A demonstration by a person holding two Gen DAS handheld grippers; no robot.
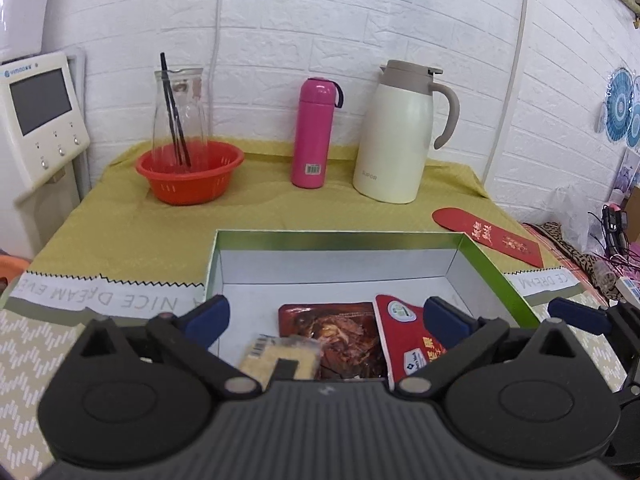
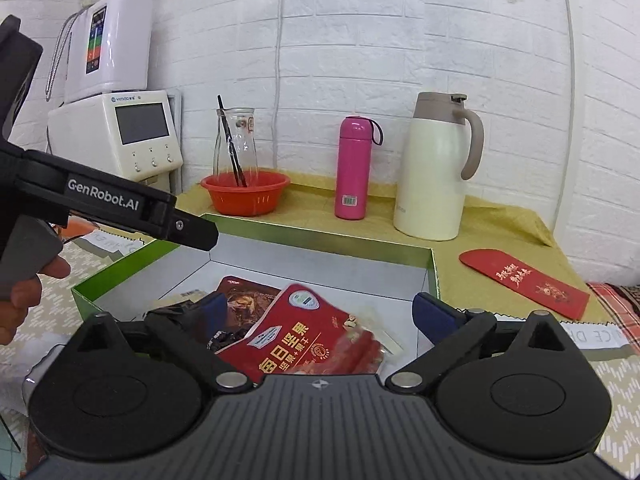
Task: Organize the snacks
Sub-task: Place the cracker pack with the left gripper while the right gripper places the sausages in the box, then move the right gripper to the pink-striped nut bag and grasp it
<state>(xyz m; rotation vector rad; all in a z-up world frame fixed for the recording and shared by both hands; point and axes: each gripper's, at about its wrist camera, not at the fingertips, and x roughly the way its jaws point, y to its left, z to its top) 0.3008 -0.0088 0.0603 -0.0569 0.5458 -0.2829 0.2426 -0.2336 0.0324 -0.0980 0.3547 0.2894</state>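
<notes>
Right wrist view: green box rim, open white floor beyond snacks.

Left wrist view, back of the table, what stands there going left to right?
Orange basket holding the glass carafe, then pink thermos, then cream jug, then the red envelope lying flat.

We see bright, even indoor light in both views, with soft shadows only. Fisheye bends the brick wall lines hard toward the edges; corners vignette dark. Mild glare sits on the pink flask and the cream jug. The red snack pack smears with motion blur in the right view. The far background stays reasonably sharp.
</notes>
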